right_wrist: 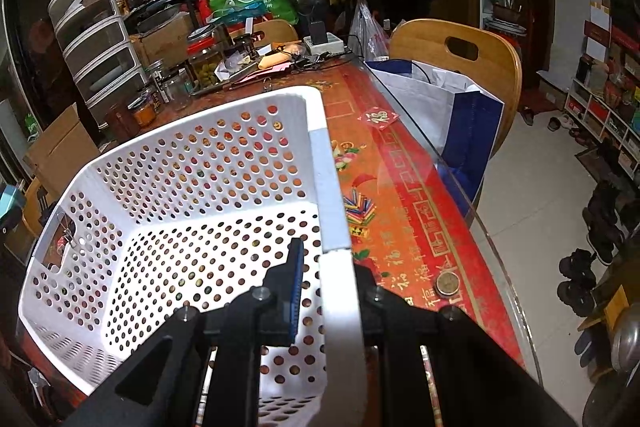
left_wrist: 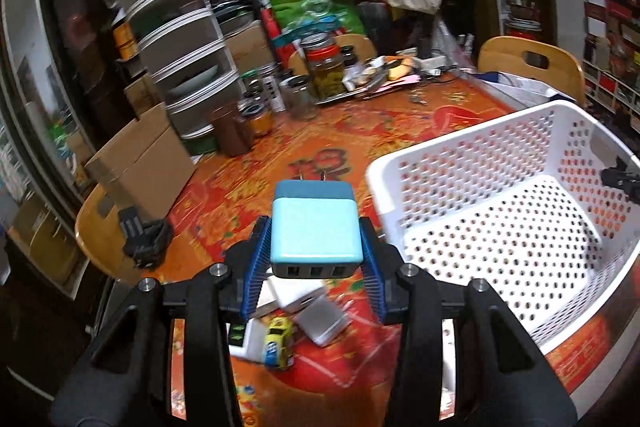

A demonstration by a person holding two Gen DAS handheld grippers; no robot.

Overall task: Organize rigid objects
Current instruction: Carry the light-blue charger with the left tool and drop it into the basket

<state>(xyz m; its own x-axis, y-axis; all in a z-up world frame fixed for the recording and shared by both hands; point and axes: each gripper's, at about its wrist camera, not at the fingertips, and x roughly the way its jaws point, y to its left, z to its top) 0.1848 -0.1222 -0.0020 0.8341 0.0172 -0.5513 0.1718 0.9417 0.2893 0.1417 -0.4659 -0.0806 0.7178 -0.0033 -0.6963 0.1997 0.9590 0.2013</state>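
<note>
While the left claw clamps the charger, the right claw pinches the basket rim — outer finger hidden.

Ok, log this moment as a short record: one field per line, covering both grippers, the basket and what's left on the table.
left gripper: shut on the blue USB charger, held above the table, prongs pointing away
right gripper: jaws clamped across the white basket rim, one inside, one outside
basket contents: nothing visible inside
basket position: to the right of the charger, on the red patterned tablecloth
still on table: yellow toy car, grey adapter, white adapters below the left gripper
</note>
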